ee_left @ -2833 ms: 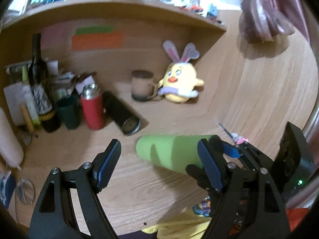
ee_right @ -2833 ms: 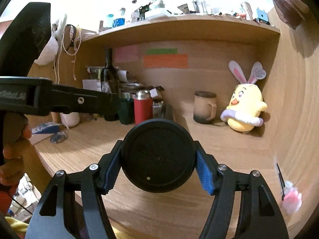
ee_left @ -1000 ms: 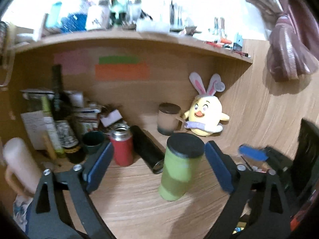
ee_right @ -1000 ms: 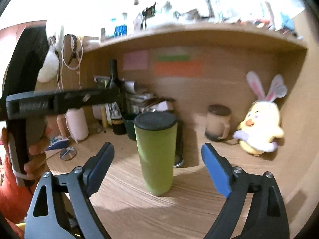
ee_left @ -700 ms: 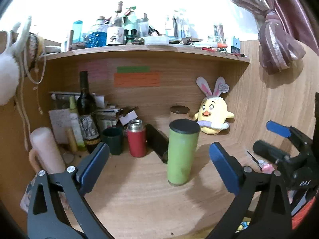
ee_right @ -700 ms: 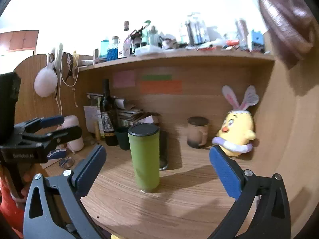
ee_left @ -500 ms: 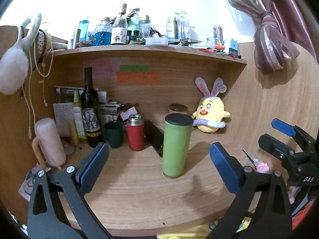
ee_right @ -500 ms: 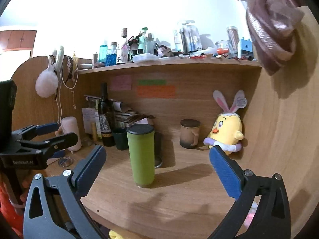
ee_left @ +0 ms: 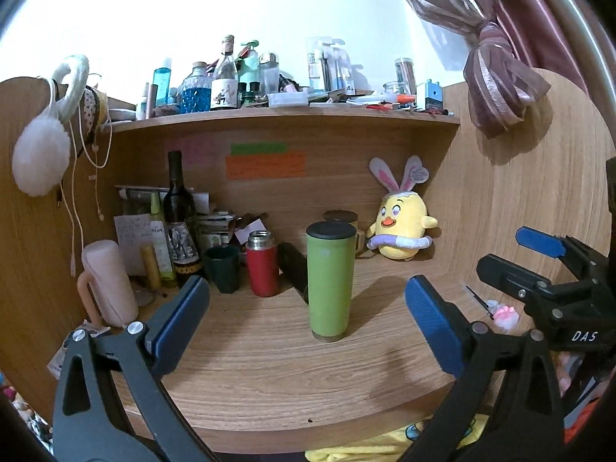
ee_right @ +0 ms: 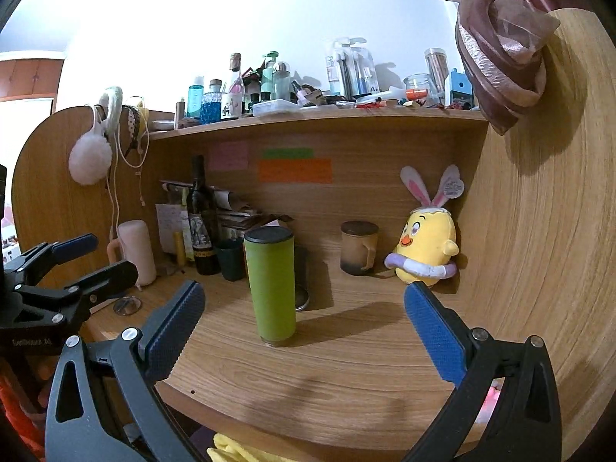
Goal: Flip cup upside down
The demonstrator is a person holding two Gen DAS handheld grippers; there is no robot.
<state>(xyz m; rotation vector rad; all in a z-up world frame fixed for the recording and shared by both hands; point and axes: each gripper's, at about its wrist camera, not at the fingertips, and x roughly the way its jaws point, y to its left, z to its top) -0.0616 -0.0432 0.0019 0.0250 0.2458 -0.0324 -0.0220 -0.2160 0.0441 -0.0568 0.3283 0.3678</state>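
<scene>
A tall green cup [ee_left: 330, 283] with a black end on top stands upright on the wooden desk [ee_left: 269, 377], free of both grippers. It also shows in the right wrist view [ee_right: 271, 288]. My left gripper [ee_left: 306, 308] is open and empty, well back from the cup. My right gripper [ee_right: 304, 312] is open and empty, also back from it. The right gripper shows at the right of the left wrist view [ee_left: 539, 265], and the left gripper at the left of the right wrist view [ee_right: 73, 265].
Behind the cup stand a red flask [ee_left: 262, 265], a dark green cup [ee_left: 222, 268], a wine bottle [ee_left: 178, 215], a black tumbler lying down [ee_left: 293, 269], a brown mug [ee_right: 359, 252] and a yellow plush chick [ee_right: 425, 246]. A pink mug [ee_left: 109, 285] stands left. A cluttered shelf [ee_left: 288, 117] runs overhead.
The right gripper held the cup on its side, set it upright on the desk and let go. Both grippers then pulled back from the cup.
</scene>
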